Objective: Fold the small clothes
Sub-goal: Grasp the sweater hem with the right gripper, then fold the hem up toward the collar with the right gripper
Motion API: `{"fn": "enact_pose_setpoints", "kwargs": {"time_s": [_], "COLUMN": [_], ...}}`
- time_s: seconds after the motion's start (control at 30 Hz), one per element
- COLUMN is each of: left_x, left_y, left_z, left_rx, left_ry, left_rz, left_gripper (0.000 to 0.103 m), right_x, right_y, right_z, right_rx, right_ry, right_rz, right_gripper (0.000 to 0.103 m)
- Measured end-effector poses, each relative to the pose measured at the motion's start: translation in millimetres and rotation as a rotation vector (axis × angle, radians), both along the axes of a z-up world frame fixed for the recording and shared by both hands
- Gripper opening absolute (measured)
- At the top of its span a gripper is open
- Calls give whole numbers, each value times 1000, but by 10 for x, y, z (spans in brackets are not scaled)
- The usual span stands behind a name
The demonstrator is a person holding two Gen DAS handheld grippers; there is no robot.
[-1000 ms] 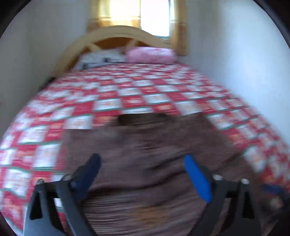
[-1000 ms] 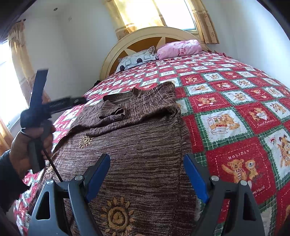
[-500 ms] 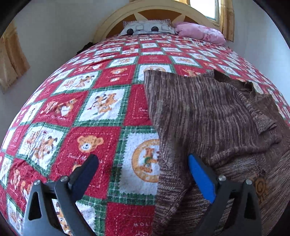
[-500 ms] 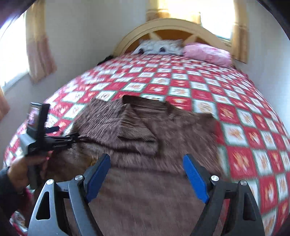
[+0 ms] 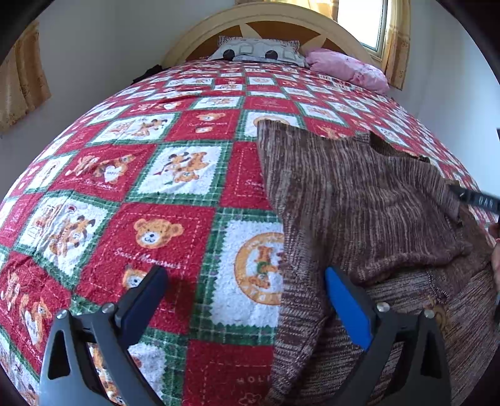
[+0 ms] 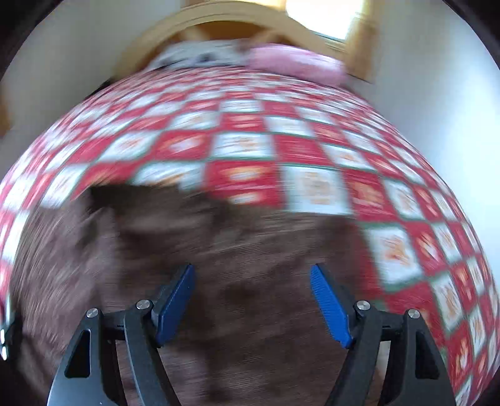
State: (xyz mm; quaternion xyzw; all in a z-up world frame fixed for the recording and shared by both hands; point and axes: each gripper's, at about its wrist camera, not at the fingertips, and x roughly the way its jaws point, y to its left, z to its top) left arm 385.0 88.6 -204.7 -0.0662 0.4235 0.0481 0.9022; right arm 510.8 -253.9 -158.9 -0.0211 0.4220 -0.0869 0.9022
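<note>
Since half a second earlier, the right gripper [image 6: 251, 304] had swung across the bed, its view smeared by the motion, while the left gripper [image 5: 245, 304] had barely shifted. Both sets of fingers stood apart and held nothing.

A brown sweater [image 5: 359, 200] lay on the bear-patterned quilt [image 5: 150, 187], its long axis running from the foot of the bed up toward the headboard [image 5: 268, 18]. Its left edge [image 5: 282, 250] ran straight up the quilt and passed just inside the left gripper's right finger [image 5: 347, 309]; the left finger [image 5: 143, 299] hung over bare quilt. A folded-in part already lay across the sweater's upper half.

From the right wrist view the sweater [image 6: 218, 250] spread directly under and ahead of the fingers, though too blurred to show any edge.

By that layout, the left gripper seemed nearer a graspable edge, which lay to its right.
</note>
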Motion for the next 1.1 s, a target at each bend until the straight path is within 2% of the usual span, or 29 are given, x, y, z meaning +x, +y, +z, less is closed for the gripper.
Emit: {"fn": "enact_pose_setpoints", "kwargs": {"time_s": [0.1,0.23,0.3,0.33,0.4,0.47,0.5,0.53,0.57,0.63,0.77,0.83,0.93,1.0,1.1], "left_x": [1,-15,-14,-15,-19,-17,-21,-22,-21,-21,-21,-21,-27,-60,-156], "left_y": [-5,-13,-12,-17,-23,-26,-25,-24,-22,-22,-23,-20,-11,-4,30], "left_z": [-2,4,3,3,9,10,9,9,10,9,13,15,19,48,181], "left_rx": [3,13,11,13,14,15,17,19,19,16,9,5,-1,0,-32], "left_ry": [-1,-3,-2,-1,-3,-2,-2,-2,-2,-2,-4,-6,-10,-32,-98], "left_rz": [0,1,3,3,2,3,2,2,2,3,3,2,1,10,-1], "left_gripper": [103,103,103,103,103,103,103,103,103,103,103,103,103,103,103], "right_x": [-206,-577,-698,-751,-757,-698,-677,-668,-671,-692,-880,-998,-1033,-1015,-1026], "right_y": [-118,161,361,473,602,624,623,632,641,628,682,706,634,545,446], "right_z": [78,108,25,-46,-157,-294,-330,-342,-342,-285,-150,-145,-297,-288,-199], "right_rx": [85,206,200,165,74,94,79,32,4,44,-19,-84,-121,-117,-64], "right_ry": [-1,4,33,50,61,120,118,101,95,88,42,35,77,53,67], "right_rz": [81,309,405,456,478,503,499,492,491,508,534,533,521,514,495], "right_gripper": [77,76,74,71,65,60,55,39,32,8,7,7,7,7,10]}}
